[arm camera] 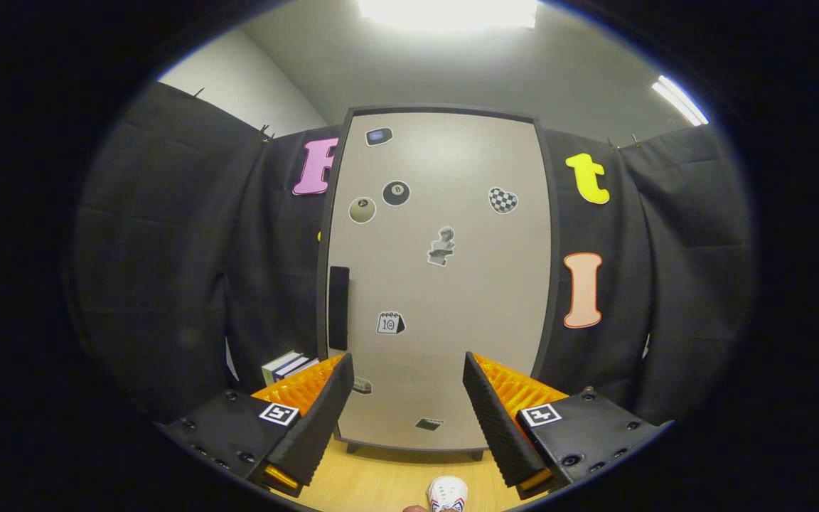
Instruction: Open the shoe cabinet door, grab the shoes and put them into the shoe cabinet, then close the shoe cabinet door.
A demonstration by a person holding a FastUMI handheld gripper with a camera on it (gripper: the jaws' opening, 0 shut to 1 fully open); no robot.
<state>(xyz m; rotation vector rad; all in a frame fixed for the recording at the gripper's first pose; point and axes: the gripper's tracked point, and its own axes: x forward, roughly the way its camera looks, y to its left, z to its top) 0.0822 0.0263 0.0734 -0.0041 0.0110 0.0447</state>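
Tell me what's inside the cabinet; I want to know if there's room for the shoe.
Cannot be seen: the cabinet door is closed and covers the inside. Only its stickers and handle show. The open tongs hold nothing; the shoe lies on the floor.

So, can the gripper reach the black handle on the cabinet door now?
Probably yes. The gripper is open and faces the closed door; nothing stands between its fingers and the handle, up to their left.
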